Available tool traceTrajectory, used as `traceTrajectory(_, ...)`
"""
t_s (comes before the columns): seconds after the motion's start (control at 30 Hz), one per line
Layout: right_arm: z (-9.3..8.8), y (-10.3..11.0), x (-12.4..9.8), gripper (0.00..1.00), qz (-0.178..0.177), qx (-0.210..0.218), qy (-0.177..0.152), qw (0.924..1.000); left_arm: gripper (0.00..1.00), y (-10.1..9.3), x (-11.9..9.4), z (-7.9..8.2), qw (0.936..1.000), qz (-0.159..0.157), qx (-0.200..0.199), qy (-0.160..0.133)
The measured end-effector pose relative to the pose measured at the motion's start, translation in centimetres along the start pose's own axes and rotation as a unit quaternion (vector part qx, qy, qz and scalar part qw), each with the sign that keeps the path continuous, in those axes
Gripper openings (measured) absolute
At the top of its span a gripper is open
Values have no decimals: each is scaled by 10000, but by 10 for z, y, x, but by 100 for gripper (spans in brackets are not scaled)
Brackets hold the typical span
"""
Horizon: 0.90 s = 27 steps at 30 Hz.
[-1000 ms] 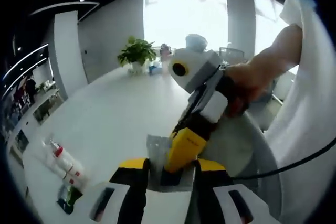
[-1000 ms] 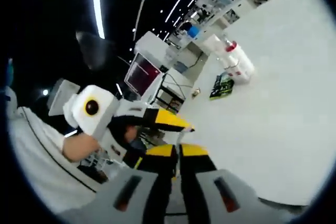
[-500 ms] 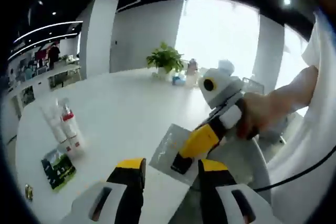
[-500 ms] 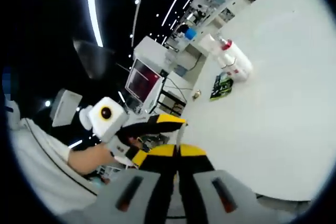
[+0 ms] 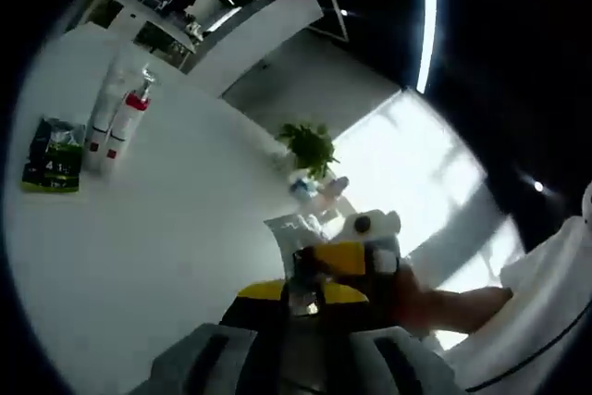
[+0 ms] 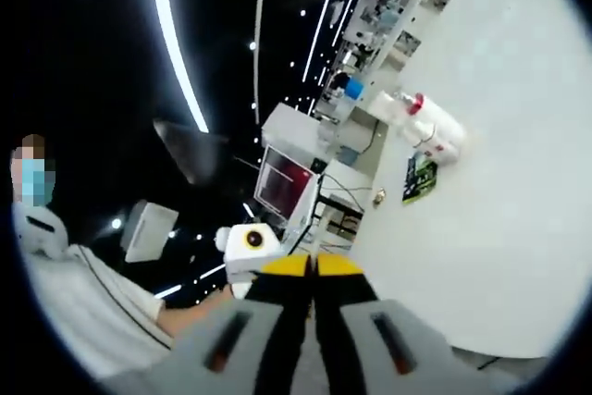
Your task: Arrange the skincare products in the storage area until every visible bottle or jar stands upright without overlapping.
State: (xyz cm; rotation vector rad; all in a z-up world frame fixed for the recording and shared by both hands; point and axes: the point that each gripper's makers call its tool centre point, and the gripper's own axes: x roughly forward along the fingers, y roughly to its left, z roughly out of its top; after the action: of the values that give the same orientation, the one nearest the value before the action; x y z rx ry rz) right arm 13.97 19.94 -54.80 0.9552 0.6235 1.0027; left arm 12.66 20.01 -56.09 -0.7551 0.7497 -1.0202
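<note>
Your left tongs (image 5: pixel 301 295) and right tongs (image 6: pixel 314 270) both clamp the thin clear plastic sachet (image 5: pixel 294 242); white red-capped bottles (image 5: pixel 116 122) lie well beyond on the white table (image 5: pixel 166 238).

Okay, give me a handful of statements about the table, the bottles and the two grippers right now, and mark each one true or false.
1. The right gripper has its jaws shut on a thin clear packet. True.
2. The white bottle with the red pump stands apart from every other product. False: it sits right beside a white tube, apparently touching it.
3. A dark green sachet lies flat on the white table near the bottles. True.
4. A potted plant stands next to the dark green sachet. False: it is at the table's far end, near the bright window.
5. The left gripper is wide open. False: its jaws are together around the clear packet.
</note>
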Motion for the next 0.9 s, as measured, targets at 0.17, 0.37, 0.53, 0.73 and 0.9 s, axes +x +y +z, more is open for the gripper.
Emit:
traceTrajectory(0.17,1,0,1,3,54,5,-26,10000,1,0,-3,3,9998,-162,-57,-28)
traceTrajectory(0.37,13,3,2,13,195,18,-114,9997,0,-20,-7,-7,9951,-756,-409,479)
traceTrajectory(0.53,17,10,6,3,382,-123,53,9992,1,-22,-7,-9,9944,-769,-451,564)
traceTrajectory(0.73,19,15,11,2,403,-285,31,9988,6,-16,-7,-3,9978,-637,-57,196)
traceTrajectory(0.9,20,24,21,2,626,-213,-76,9978,3,-25,-8,-6,9945,-849,-559,260)
